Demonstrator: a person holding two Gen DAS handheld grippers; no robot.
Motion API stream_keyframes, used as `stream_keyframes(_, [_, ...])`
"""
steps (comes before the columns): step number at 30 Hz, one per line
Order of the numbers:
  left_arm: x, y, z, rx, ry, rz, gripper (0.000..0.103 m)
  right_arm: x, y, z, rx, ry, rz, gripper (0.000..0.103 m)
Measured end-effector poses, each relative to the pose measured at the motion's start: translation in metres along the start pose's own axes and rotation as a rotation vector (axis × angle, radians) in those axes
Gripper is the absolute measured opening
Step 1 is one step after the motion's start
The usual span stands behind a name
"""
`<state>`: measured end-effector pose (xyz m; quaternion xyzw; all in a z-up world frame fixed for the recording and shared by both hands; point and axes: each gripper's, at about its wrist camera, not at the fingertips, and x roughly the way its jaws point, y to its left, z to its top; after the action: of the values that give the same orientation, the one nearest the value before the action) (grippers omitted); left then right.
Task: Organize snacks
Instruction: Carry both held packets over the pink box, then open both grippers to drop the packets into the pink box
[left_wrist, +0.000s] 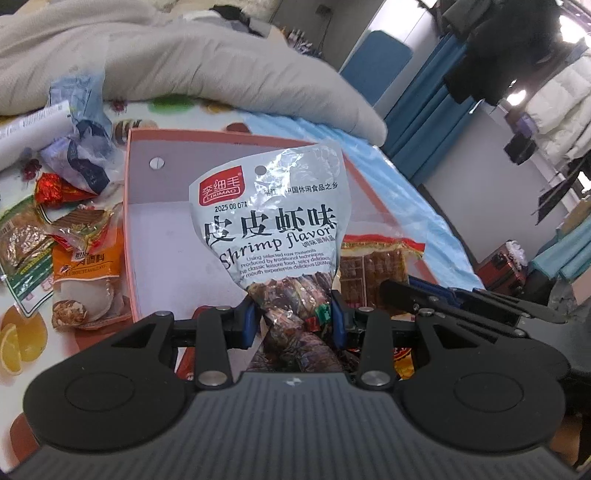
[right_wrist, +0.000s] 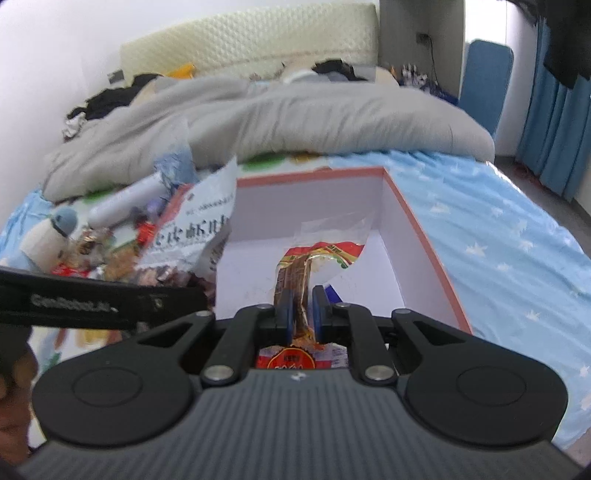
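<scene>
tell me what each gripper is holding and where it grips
Left gripper pinches the shrimp flavor bag at its bottom end. Right gripper pinches the red-edged clear packet at its near end.

Daylight is admitted from a window (left_wrist: 576, 33) at the upper right of the left wrist view, where it is blown out to white. Glare is seen on the crinkled foil of the shrimp flavor packet (left_wrist: 273, 221). The right wrist view is softly blurred throughout, and straight lines are bent toward the edges of both views.

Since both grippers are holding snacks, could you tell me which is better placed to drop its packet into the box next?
Probably right: the right gripper holds its red packet over the box.
</scene>
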<state>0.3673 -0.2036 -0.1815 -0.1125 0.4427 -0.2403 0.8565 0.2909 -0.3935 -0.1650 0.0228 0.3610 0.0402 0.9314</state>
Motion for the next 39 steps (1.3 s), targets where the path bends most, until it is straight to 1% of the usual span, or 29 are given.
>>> stream_keyframes(5, [0.027, 0.010, 0.005, -0.014, 0.045, 0.014, 0.044, 0.023, -0.014, -0.003, 0.040, 0.066, 0.003, 0.017])
stream_keyframes(7, [0.032, 0.011, 0.005, -0.023, 0.054, 0.017, 0.046, 0.028, -0.019, -0.005, 0.061, 0.078, -0.002, 0.021])
stream_keyframes(9, [0.035, 0.010, 0.005, -0.016, 0.061, 0.031, 0.062, 0.030, -0.022, -0.006, 0.070, 0.080, -0.008, 0.025])
stream_keyframes(10, [0.032, 0.007, 0.004, -0.002, 0.048, 0.045, 0.066, 0.029, -0.023, -0.006, 0.074, 0.077, -0.013, 0.033])
stream_keyframes(11, [0.028, 0.003, 0.003, 0.012, 0.029, 0.062, 0.072, 0.027, -0.023, -0.005, 0.078, 0.071, -0.019, 0.038])
stream_keyframes(12, [0.026, 0.000, 0.003, 0.027, 0.021, 0.068, 0.074, 0.023, -0.023, -0.005, 0.076, 0.063, -0.020, 0.047])
stream_keyframes(13, [0.023, -0.003, 0.002, 0.036, 0.013, 0.065, 0.074, 0.020, -0.024, -0.005, 0.073, 0.053, -0.023, 0.049])
stream_keyframes(15, [0.016, -0.006, 0.002, 0.034, 0.006, 0.053, 0.074, 0.011, -0.023, -0.005, 0.069, 0.026, -0.032, 0.049])
stream_keyframes(19, [-0.004, -0.012, -0.003, 0.038, -0.019, 0.055, 0.074, -0.009, -0.019, -0.005, 0.061, -0.005, -0.022, 0.049])
stream_keyframes(21, [-0.017, -0.014, -0.006, 0.035, -0.036, 0.047, 0.074, -0.018, -0.017, -0.004, 0.054, -0.017, -0.019, 0.049])
stream_keyframes(26, [-0.057, -0.024, -0.016, 0.039, -0.095, 0.063, 0.074, -0.047, -0.006, -0.005, 0.040, -0.063, -0.008, 0.049])
stream_keyframes(34, [-0.128, -0.026, -0.038, -0.001, -0.211, 0.068, 0.074, -0.096, 0.024, -0.015, 0.002, -0.156, 0.039, 0.049])
stream_keyframes(39, [-0.165, -0.019, -0.063, 0.010, -0.255, 0.110, 0.074, -0.120, 0.047, -0.027, -0.009, -0.208, 0.088, 0.049])
